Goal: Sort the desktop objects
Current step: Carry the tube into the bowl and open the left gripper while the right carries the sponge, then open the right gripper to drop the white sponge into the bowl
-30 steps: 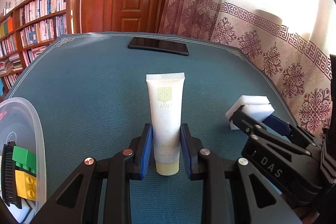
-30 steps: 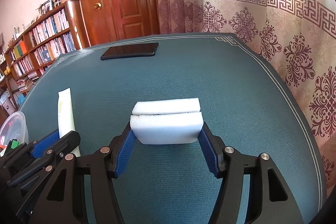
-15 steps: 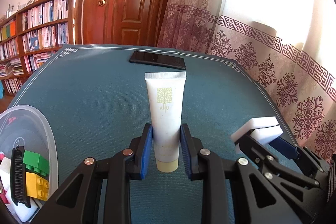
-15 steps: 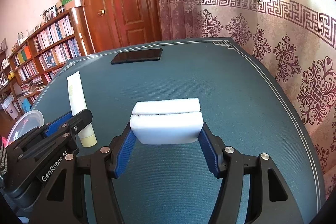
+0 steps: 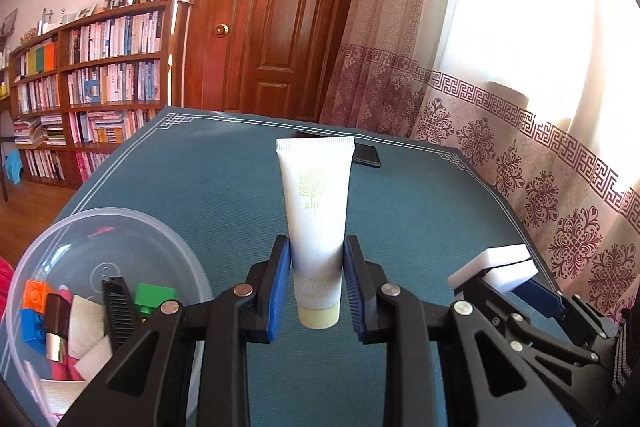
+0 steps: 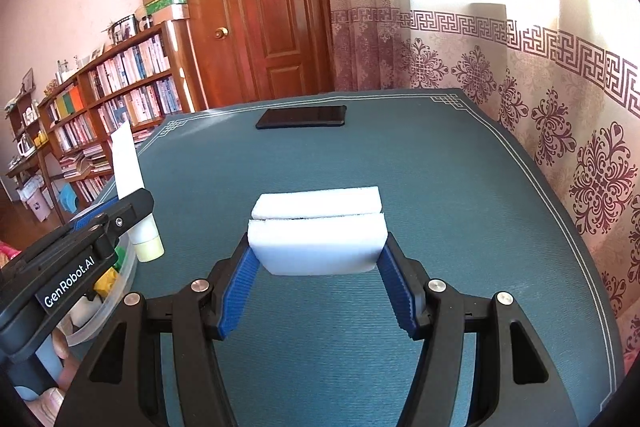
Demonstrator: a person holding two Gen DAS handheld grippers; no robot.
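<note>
My left gripper (image 5: 317,287) is shut on a white tube (image 5: 316,211) with a pale yellow cap, held clear of the teal table (image 5: 224,183). To its lower left stands a clear plastic bowl (image 5: 120,223) holding several toy bricks, a black comb and small items. My right gripper (image 6: 316,263) is shut on a white sponge block (image 6: 318,239), made of two stacked slabs, also lifted off the table. In the left wrist view the right gripper (image 5: 504,279) with the sponge (image 5: 494,261) shows at the right. In the right wrist view the tube (image 6: 130,167) shows at the left.
A black phone (image 6: 302,117) lies flat near the table's far edge. Patterned curtains (image 6: 560,107) hang along the right side. A bookshelf (image 5: 88,83) and a wooden door (image 5: 280,11) stand beyond the table. A person's fingers (image 6: 56,387) hold the left gripper's handle.
Both grippers have risen from the table with the tube and the sponge held. The left one has shifted left toward the bowl, which shows more of its contents.
</note>
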